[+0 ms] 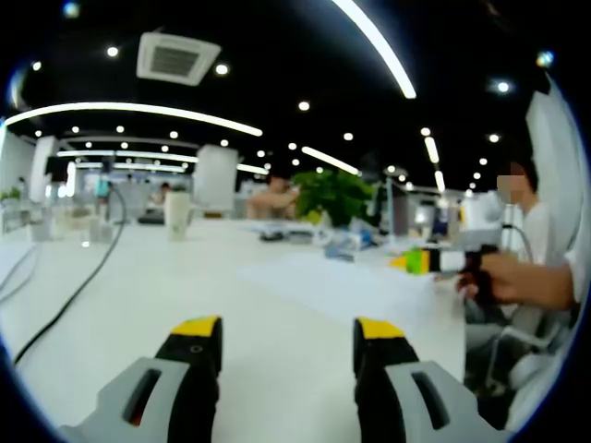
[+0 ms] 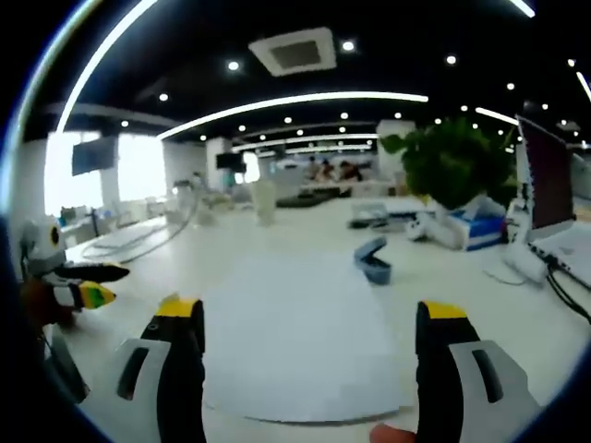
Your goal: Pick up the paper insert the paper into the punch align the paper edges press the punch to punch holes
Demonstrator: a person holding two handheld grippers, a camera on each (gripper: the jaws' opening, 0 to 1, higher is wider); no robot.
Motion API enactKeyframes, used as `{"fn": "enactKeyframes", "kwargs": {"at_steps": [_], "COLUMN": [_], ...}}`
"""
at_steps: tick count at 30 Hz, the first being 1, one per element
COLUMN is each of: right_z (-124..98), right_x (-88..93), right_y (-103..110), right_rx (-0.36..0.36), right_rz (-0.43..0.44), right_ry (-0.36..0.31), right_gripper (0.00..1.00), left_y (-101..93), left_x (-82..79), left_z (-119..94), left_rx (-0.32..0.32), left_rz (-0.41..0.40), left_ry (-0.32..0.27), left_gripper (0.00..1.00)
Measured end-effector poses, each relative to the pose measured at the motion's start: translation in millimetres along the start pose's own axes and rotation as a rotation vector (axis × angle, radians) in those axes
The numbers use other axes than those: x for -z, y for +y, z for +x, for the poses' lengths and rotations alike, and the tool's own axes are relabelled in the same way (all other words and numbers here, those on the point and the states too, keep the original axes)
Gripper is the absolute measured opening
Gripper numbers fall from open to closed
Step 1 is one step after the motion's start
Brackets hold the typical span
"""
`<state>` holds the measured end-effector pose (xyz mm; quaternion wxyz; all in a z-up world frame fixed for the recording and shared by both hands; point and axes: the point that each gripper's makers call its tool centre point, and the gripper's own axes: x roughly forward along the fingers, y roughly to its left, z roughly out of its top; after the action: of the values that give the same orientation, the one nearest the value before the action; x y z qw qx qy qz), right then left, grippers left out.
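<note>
Lying flat: paper [image 2: 295,346], a white sheet in the lower middle of the right gripper view, on the white counter [image 2: 462,277], between that view's two jaws; nothing touches it.
Paper, left gripper view: the same sheet [image 1: 360,286] shows right of centre as a pale patch on the counter [image 1: 138,295].
Punch: a small blue-grey punch [image 2: 372,259] sits just above and right of centre in the right gripper view, beside the paper's far right corner; whether it touches the sheet I cannot tell.
Right tongs [image 2: 309,341]: released, jaws wide apart with yellow tips, rising from the bottom of the right gripper view, holding nothing. They also show at the right of the left gripper view [image 1: 420,261], gripped by a hand [image 1: 494,277].
Left tongs [image 1: 288,343]: released, yellow-tipped jaws spread at the bottom of the left gripper view, over bare counter, holding nothing. They also show at the left edge of the right gripper view [image 2: 88,286].
Cable: a dark cable [image 1: 74,295] runs across the counter at the left of the left gripper view.
Plant: a green plant [image 2: 452,161] stands at the upper right of the right gripper view.
Laptop: an open laptop [image 2: 549,198] sits at the right edge of the right gripper view.
</note>
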<state>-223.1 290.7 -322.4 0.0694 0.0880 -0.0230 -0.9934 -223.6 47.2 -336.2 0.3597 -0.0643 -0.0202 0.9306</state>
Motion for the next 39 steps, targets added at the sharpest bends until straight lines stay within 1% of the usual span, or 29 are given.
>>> {"fn": "enactKeyframes", "kwargs": {"at_steps": [4,6,7,8,9,11,13,14,15,16,17,18,19,20,21,22,23,24,25,26,27,29,31,32,33,35,37,39], "right_z": [-0.1,0.7,1.4,3.9,5.3,11.6,18.7,22.7,28.2,34.1,39.0,45.3,49.8,54.4,60.1,64.6,71.5,74.8,80.6,85.6,90.2,98.0,102.1,105.0,107.1,110.6,113.3,114.8], "right_x": [-9.1,-16.6,-19.3,-25.2,-27.4,-33.2,-37.9,-38.0,-38.5,-38.0,-36.9,-34.8,-31.2,-27.6,-25.4,-25.2,-23.7,-22.1,-18.4,-12.3,-8.0,-1.4,0.7,1.3,0.5,-5.3,-10.5,-11.4], "right_y": [-5.3,-14.3,-18.2,-26.2,-30.3,-43.3,-55.4,-63.1,-70.9,-76.8,-80.9,-86.1,-89.6,-93.0,-97.6,-99.8,-100.5,-100.3,-99.9,-98.8,-101.9,-105.2,-105.5,-104.2,-103.3,-101.8,-98.6,-98.0], "right_rx": [-0.015,-0.026,-0.029,-0.046,-0.056,-0.102,-0.131,-0.129,-0.137,-0.157,-0.176,-0.193,-0.202,-0.211,-0.214,-0.214,-0.237,-0.253,-0.280,-0.311,-0.311,-0.305,-0.312,-0.321,-0.325,-0.335,-0.352,-0.356], "right_rz": [0.043,0.062,0.067,0.072,0.073,0.032,-0.010,-0.010,-0.014,-0.016,-0.024,-0.051,-0.091,-0.132,-0.190,-0.206,-0.214,-0.209,-0.176,-0.156,-0.171,-0.199,-0.193,-0.187,-0.189,-0.187,-0.166,-0.162], "right_ry": [-0.023,-0.038,-0.044,-0.057,-0.060,-0.064,-0.075,-0.072,-0.073,-0.070,-0.064,-0.057,-0.041,-0.025,-0.020,-0.025,-0.031,-0.029,-0.016,0.012,0.031,0.045,0.048,0.048,0.045,0.025,0.006,0.002], "right_gripper": [0.95,0.95,0.95,0.92,0.88,0.81,0.76,0.75,0.74,0.72,0.70,0.68,0.63,0.56,0.51,0.48,0.46,0.46,0.46,0.46,0.45,0.45,0.44,0.44,0.44,0.44,0.44,0.44], "left_y": [0.9,1.6,2.6,3.1,4.5,12.4,17.3,17.7,17.5,17.5,13.6,11.4,9.0,2.4,-1.5,-5.5,-8.6,-10.6,-11.2,-12.1,-12.0,-14.0,-17.2,-21.5,-23.3,-28.2,-30.5,-32.2], "left_x": [0.0,-0.1,-0.9,-2.2,-3.3,-7.8,-10.3,-12.6,-14.5,-16.8,-22.4,-25.7,-28.7,-34.8,-37.5,-39.0,-40.4,-40.0,-41.1,-40.3,-40.1,-44.1,-44.5,-43.5,-42.4,-38.2,-34.9,-28.9], "left_z": [0.4,0.3,0.1,0.2,0.3,1.6,5.0,8.3,12.2,15.2,22.0,25.9,30.0,42.7,51.6,61.2,71.3,81.1,91.0,99.5,107.6,119.8,128.3,135.8,138.5,145.7,152.1,158.3], "left_rx": [0.001,0.003,0.004,0.010,0.008,-0.013,-0.020,-0.019,-0.012,-0.010,0.001,0.008,0.015,0.043,0.062,0.087,0.111,0.130,0.143,0.156,0.160,0.169,0.181,0.196,0.204,0.225,0.234,0.246], "left_rz": [-0.010,-0.018,-0.046,-0.082,-0.097,-0.127,-0.149,-0.187,-0.204,-0.200,-0.197,-0.189,-0.180,-0.156,-0.151,-0.146,-0.150,-0.160,-0.164,-0.174,-0.176,-0.165,-0.165,-0.155,-0.141,-0.106,-0.086,-0.037], "left_ry": [0.002,0.004,0.004,0.004,0.003,-0.002,-0.002,-0.007,-0.001,0.000,-0.002,-0.003,-0.003,0.001,0.006,0.015,0.022,0.039,0.041,0.058,0.072,0.060,0.064,0.067,0.072,0.086,0.090,0.106], "left_gripper": [0.57,0.57,0.57,0.57,0.56,0.54,0.54,0.54,0.54,0.55,0.55,0.55,0.55,0.55,0.55,0.55,0.55,0.55,0.55,0.54,0.54,0.54,0.53,0.53,0.53,0.53,0.53,0.53]}}
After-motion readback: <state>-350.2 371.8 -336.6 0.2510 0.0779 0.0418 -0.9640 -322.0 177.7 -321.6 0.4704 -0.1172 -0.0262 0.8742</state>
